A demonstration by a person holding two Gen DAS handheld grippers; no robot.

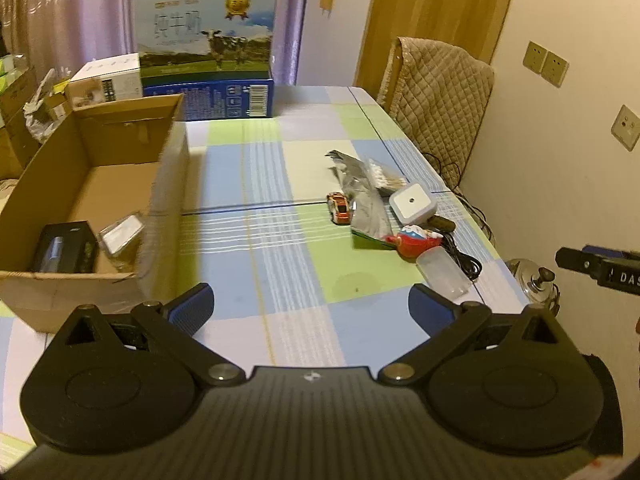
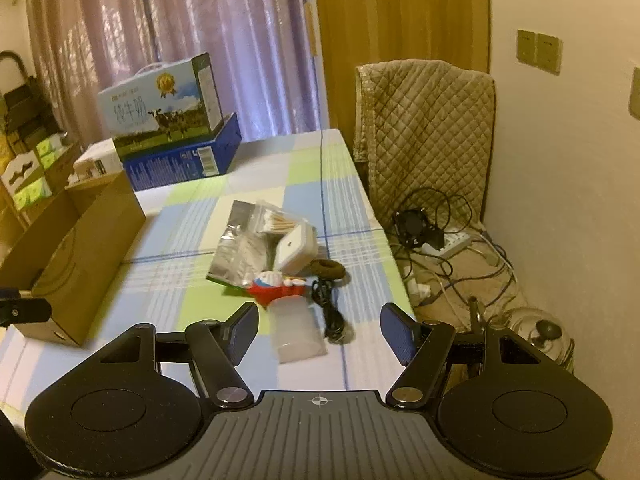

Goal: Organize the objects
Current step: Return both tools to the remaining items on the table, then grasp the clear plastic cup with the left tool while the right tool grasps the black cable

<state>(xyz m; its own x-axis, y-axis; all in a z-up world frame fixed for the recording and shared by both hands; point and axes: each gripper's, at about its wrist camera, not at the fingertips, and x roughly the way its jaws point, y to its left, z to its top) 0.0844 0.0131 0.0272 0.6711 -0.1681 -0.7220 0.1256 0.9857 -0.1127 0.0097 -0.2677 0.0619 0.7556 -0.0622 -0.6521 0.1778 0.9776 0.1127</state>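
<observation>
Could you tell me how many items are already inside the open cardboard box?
2 visible. A black box lies at the near-left corner of the cardboard box, and a clear plastic packet leans just right of it. The near wall may hide more.

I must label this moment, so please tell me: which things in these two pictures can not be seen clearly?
- Cardboard box, right wrist view: its near wall hides the contents.
- Clear packet inside it, left wrist view: blurred, contents unreadable.
- Toy car: absent from the right wrist view, probably behind the foil bag.
- Right gripper, left wrist view: cut off by the edge.
- Milk carton: small print unreadable.
</observation>
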